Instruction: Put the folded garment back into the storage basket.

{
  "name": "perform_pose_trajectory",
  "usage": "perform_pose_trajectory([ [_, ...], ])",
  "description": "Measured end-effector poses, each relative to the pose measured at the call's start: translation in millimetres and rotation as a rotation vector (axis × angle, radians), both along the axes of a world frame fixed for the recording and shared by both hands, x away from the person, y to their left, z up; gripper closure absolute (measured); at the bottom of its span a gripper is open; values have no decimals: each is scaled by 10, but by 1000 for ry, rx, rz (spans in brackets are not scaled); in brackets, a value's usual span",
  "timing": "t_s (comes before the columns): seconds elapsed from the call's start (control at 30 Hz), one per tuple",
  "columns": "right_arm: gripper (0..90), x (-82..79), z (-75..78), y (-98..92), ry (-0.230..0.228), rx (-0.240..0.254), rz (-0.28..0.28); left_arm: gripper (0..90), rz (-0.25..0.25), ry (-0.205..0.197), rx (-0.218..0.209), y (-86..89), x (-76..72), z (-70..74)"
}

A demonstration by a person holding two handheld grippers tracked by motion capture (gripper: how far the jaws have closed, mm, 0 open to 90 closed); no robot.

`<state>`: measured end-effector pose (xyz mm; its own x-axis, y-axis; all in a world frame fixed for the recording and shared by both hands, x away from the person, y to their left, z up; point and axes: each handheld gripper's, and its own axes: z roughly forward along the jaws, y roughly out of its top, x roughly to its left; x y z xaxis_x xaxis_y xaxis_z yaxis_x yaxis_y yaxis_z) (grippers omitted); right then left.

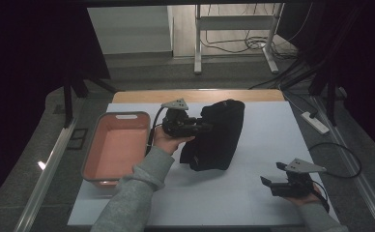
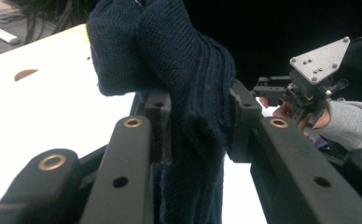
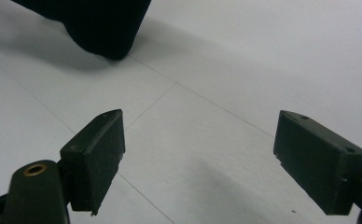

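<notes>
A dark navy knitted garment (image 1: 214, 137) hangs bunched above the white table (image 1: 267, 135), its lower end near or on the surface. My left gripper (image 1: 202, 126) is shut on its upper left edge. In the left gripper view the knit (image 2: 188, 84) is pinched between the two black pads (image 2: 158, 126). My right gripper (image 1: 271, 178) rests low at the table's near right, open, with nothing between its fingers. In the right gripper view its gripper (image 3: 198, 149) points across the bare table toward a dark corner of the garment (image 3: 104, 28).
A salmon-pink plastic basin (image 1: 115, 147) with a grey rim stands at the table's left, right beside my left forearm. A power strip (image 1: 315, 122) and cables lie on the floor to the right. A desk frame (image 1: 234, 38) stands beyond the far edge.
</notes>
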<state>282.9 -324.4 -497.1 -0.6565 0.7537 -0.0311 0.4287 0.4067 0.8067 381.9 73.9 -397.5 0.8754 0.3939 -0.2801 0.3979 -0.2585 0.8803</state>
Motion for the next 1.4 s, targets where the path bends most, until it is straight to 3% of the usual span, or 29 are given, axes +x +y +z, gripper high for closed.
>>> perform_pose_trajectory([
  [0.4, 172, 1, 0, 0, 1, -1, -2, 672, 24, -19, -56, 119, -51, 75],
  [0.93, 172, 4, -3, 1, 1, -4, -3, 671, 66, -51, -70, 283, -120, 138],
  [1.4, 172, 8, -6, 0, 3, -7, -10, 672, 66, -64, -104, 358, -199, 185],
])
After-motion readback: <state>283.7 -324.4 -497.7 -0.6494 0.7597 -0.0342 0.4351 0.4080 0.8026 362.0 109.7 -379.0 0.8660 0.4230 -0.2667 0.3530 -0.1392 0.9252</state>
